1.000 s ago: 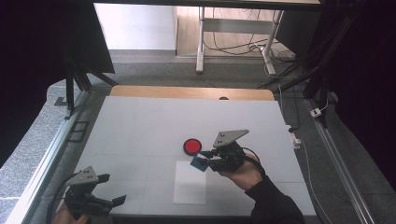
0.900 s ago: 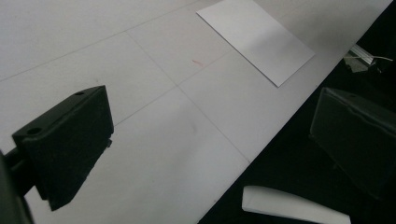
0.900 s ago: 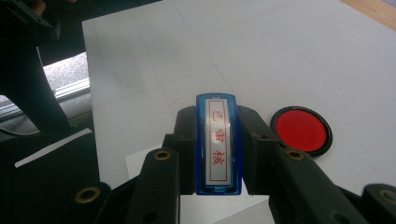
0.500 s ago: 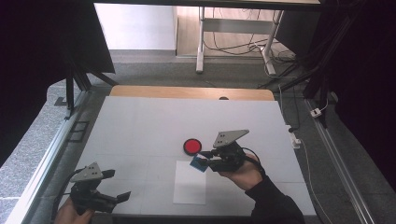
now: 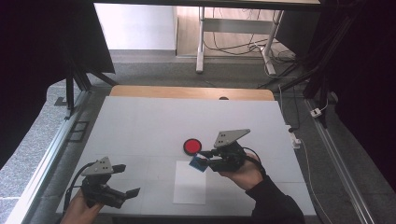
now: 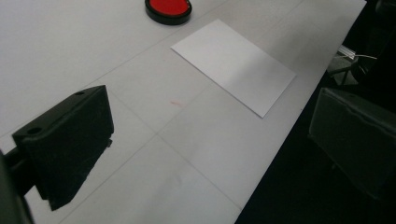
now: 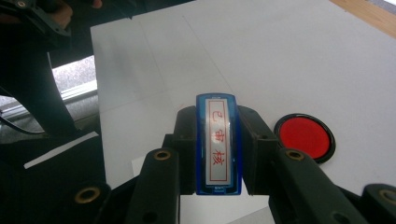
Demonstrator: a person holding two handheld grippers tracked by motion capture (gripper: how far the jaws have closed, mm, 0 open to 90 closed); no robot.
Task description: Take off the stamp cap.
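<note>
My right gripper (image 5: 201, 161) is shut on a small blue stamp (image 5: 197, 163), held just above the top edge of a white sheet of paper (image 5: 189, 187). In the right gripper view the stamp (image 7: 218, 144) sits upright between the pads (image 7: 187, 128), its white label with red characters facing the camera. A round red ink pad (image 5: 191, 146) lies on the table just beyond the stamp. My left gripper (image 5: 130, 179) hovers open over the near left of the table with nothing between its fingers. The left gripper view looks across to the paper (image 6: 233, 65) and the ink pad (image 6: 168, 8).
The white table (image 5: 154, 121) has a wooden strip (image 5: 187, 92) along its far edge and metal rails (image 5: 46, 154) down both sides. Cables and table legs (image 5: 201, 42) stand on the floor beyond. The table's near edge runs close behind the left gripper.
The left gripper has moved a little to the right and toward the table's middle. The right gripper and the stamp have stayed in place.
</note>
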